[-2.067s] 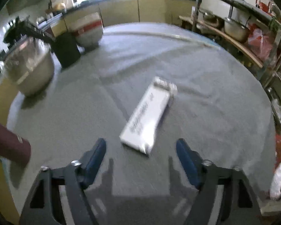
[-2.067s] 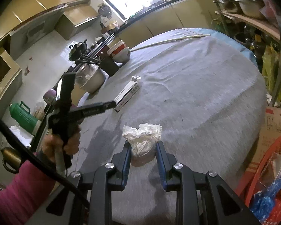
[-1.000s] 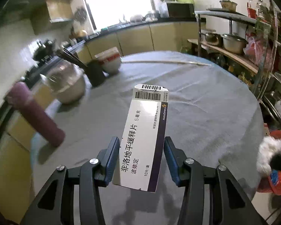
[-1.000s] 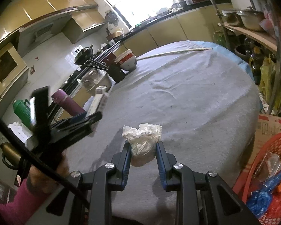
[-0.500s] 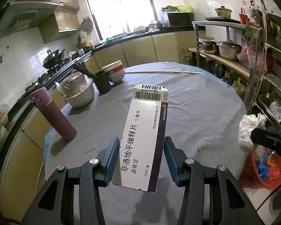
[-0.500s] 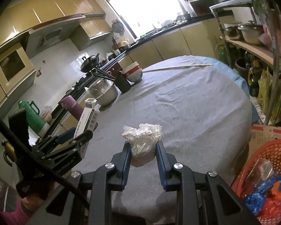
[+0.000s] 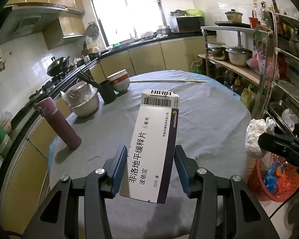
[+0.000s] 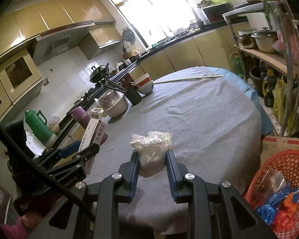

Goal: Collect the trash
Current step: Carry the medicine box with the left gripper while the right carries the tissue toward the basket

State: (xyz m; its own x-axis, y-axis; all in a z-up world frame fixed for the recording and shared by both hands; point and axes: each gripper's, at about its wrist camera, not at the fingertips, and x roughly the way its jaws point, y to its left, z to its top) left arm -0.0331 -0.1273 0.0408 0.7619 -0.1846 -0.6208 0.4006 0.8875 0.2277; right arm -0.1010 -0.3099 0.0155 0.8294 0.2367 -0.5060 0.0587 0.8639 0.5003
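Both grippers are loaded: the left gripper clamps the medicine box, the right gripper the crumpled tissue. The red basket sits low, nearest the right gripper.

The medicine box covered the bench behind it, and its lower corner hid part of the left claw pad on the right side. In the left wrist view, the right claw ran off the right edge, fingertips not visible; the crumpled tissue was partly behind it, and the red basket was cut by the claw and the frame edge. In the right wrist view, the tissue's lower part sat behind the pads. Basket contents were too jumbled to identify, and the person's sleeve was cropped at the corner. Fine print on the box's barcode label was unreadable.
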